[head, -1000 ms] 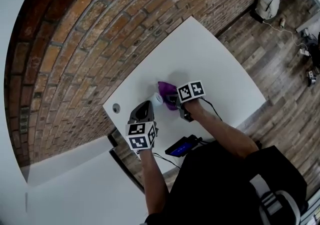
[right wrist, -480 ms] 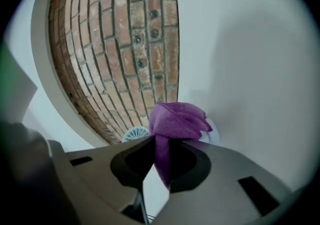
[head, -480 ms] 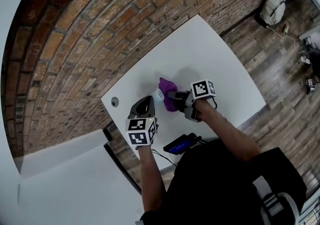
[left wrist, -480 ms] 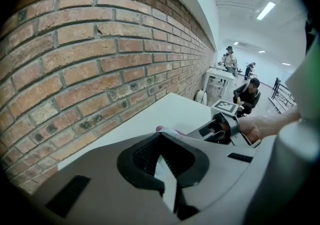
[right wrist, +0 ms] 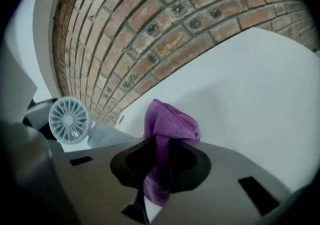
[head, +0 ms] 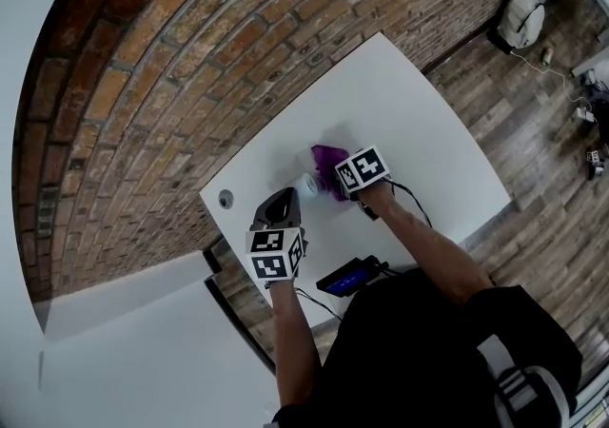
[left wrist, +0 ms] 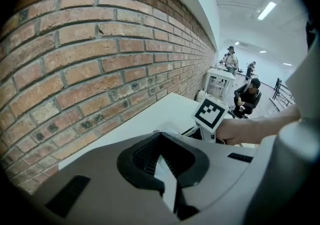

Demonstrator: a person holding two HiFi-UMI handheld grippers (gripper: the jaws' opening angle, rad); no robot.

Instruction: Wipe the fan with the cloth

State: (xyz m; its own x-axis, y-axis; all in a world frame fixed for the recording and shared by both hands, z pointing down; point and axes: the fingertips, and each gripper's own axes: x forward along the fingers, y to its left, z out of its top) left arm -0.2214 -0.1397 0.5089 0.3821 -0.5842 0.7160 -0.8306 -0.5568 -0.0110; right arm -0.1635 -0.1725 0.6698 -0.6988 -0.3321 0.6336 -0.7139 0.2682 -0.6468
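Left hand-held gripper (head: 284, 200) has its jaws pressed together on a thin white piece, which I take to be part of the fan (right wrist: 69, 113). The fan's round grille sits right at that tip, over the white tabletop (head: 419, 131) near the brick wall, and faces the right side. Right hand-held gripper (right wrist: 159, 164) pinches the purple cloth (right wrist: 167, 124), and a bunched fold sticks out past its jaws. The cloth is just beside the fan and, in the right gripper view, appears not to touch it.

To wipe well, I would lead with that loose fold, not the hard jaw tips. It should go flat onto the grille, with light strokes across the ribs and around the rim. The left grip needs to hold firm so the small, probably light fan does not swivel or tip under the push.

Count: 1 fan, 1 cloth, 2 hand-held grippers, 1 tabletop, and 1 dark device (head: 344, 276) with a lit screen at the near edge.
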